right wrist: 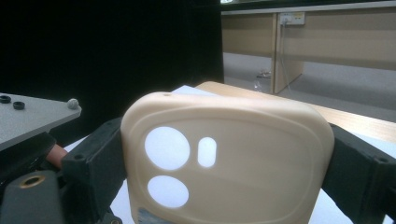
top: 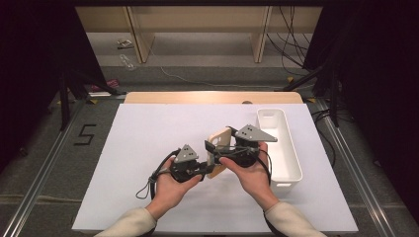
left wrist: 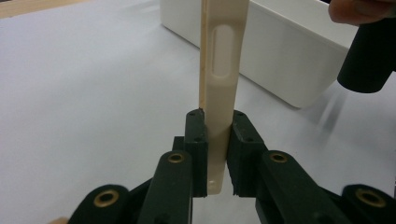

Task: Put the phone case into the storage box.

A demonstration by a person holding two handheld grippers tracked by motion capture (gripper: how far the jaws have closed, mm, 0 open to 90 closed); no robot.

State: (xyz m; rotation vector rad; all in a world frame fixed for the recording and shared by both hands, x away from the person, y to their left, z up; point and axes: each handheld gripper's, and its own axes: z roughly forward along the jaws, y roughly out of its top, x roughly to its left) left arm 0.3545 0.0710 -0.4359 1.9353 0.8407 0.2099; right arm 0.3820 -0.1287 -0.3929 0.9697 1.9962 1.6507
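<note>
1. Between both grippers, above the white table (top: pixel 148 148), a cream phone case (top: pixel 219 143) is held.
2. Left gripper (left wrist: pixel 218 140) is clamped on the case's thin edge (seen edge-on).
3. Right gripper (right wrist: pixel 224 163) grips its two sides, camera cutouts facing that gripper.
4. White bin (top: pixel 284 148) sits just beyond the right gripper.

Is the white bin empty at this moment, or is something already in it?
Empty as far as visible: the white bin shows bare white inside in the high view. The cream phone case sits outside it, held between both tools.
</note>
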